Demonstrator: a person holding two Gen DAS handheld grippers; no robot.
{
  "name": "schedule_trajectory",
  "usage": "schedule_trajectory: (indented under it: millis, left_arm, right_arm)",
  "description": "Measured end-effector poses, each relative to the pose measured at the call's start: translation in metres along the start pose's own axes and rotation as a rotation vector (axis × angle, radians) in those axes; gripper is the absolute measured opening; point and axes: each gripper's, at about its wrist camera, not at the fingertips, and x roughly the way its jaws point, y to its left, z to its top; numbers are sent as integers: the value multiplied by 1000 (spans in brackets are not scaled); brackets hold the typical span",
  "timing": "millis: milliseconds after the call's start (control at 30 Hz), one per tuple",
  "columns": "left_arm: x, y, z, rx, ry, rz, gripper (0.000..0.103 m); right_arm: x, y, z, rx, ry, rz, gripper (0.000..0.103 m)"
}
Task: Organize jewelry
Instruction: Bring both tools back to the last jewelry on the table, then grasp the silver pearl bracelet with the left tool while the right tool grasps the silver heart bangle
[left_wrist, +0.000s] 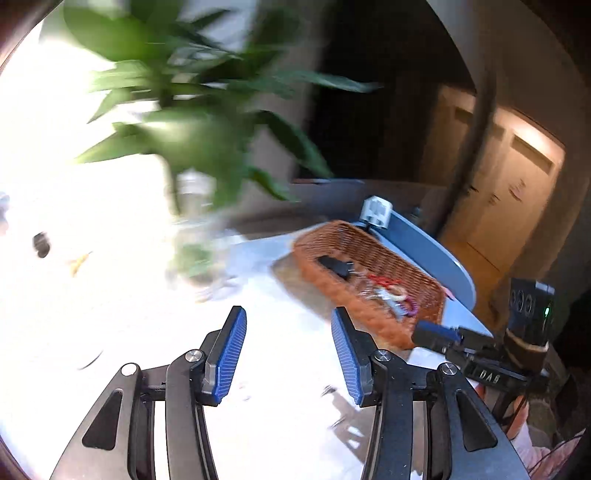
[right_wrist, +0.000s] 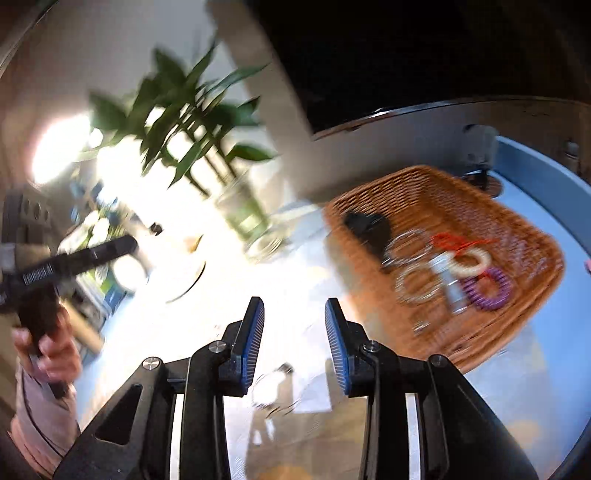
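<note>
Far right of both claws, wicker basket (right_wrist: 443, 266) holds the jewelry: bangles (right_wrist: 417, 284), purple coil (right_wrist: 489, 290). Right claw (right_wrist: 294, 345) nearer, empty, jaws apart; left claw (left_wrist: 288, 356) likewise, over the surface (left_wrist: 280, 424).

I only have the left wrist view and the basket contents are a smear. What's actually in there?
Observer: The right wrist view shows the wicker basket from above: a purple coil ring lies by a cream ring.
Operator: Any bangles?
Observer: Two thin silvery hoops, one above the other, left of the cream ring.
Operator: Is my right tool holding anything?
Observer: No; the right tool is open with nothing between its pads, over the bright tabletop.
Operator: Anything left outside the basket?
Observer: A small, blurred piece lies on the table below that tool; I cannot tell what it is.
</note>
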Motion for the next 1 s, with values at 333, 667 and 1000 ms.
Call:
schedule_trajectory:
  millis: [333, 667, 1000]
  left_arm:
    - [-21, 71, -76, -109, 60, 142, 49]
    - [35, 103, -154, -135, 229, 296, 49]
    - [39, 78, -147, 49, 222, 335, 50]
  right_arm:
    - [39, 8, -47, 9, 79, 29, 37]
    - [60, -11, -49, 85, 147, -14, 37]
    - [76, 4, -53, -10, 241, -33, 37]
